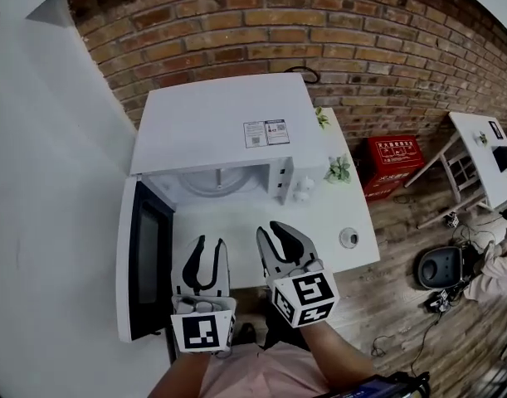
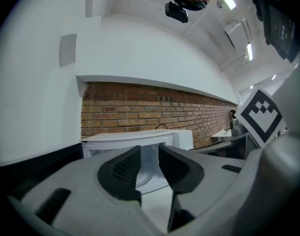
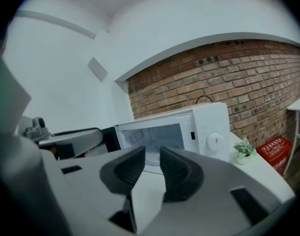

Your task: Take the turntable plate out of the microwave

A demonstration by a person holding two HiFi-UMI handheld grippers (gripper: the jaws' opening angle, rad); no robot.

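Head view is showing the microwave (image 1: 228, 114) sitting on a white table (image 1: 353, 214) with its door (image 1: 141, 255) swung fully open, and the turntable plate (image 1: 220, 181) is lying flat on the cavity floor, well inside. The plate is round, so no long axis is mattering here; the near rim is facing the opening, and that is the edge to go for. Both tools are hanging over the table in front of the opening, well short of the cavity and touching nothing. The left gripper (image 1: 210, 243) is pointing level, and the plate is lying straight ahead of its jaws, with the open door just off its left side. The right gripper (image 1: 270, 229) is tilting slightly down; the plate is lying ahead of it and a little to its left, near the right edge of the opening. The right tips are looking a touch closer to the microwave, but the left one is lining up more squarely, so nearness is judged about even. Left gripper view is showing its two dark pads standing apart with a narrow gap, nothing between them, only the plate far beyond. Right gripper view is showing the same: pads parted, gap empty, the cavity framed behind. A judgement: the coming move is calling for a straight, low reach in, keeping clear of the door.
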